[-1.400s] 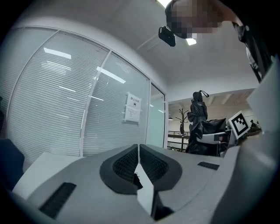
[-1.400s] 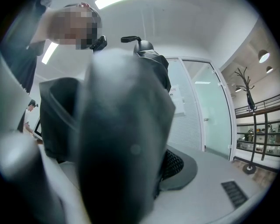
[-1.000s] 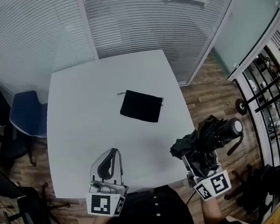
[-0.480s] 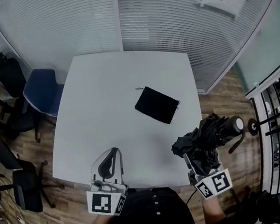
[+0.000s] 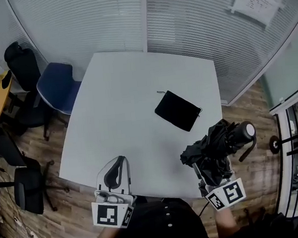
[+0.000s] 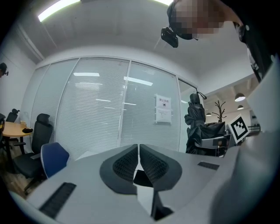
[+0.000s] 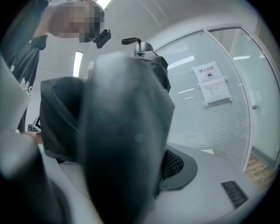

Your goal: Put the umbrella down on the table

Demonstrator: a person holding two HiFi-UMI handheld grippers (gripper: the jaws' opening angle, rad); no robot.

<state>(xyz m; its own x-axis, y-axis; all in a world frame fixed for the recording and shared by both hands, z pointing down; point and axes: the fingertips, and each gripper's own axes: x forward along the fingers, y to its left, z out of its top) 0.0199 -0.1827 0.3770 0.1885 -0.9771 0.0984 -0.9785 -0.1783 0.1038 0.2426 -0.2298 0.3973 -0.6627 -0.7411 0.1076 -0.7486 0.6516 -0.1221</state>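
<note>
The right gripper (image 5: pixel 211 173) has its jaws wide around the umbrella (image 5: pixel 219 142), held above the surface's (image 5: pixel 127 107) near right corner. The left gripper's (image 5: pixel 117 171) jaws meet, empty. Next move, likely: swing the umbrella inward and lower it flat.

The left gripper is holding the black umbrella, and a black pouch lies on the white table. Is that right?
Not quite. The right gripper holds the black umbrella, as the head view shows; the left gripper is shut and empty. The black pouch does lie on the white table.
</note>
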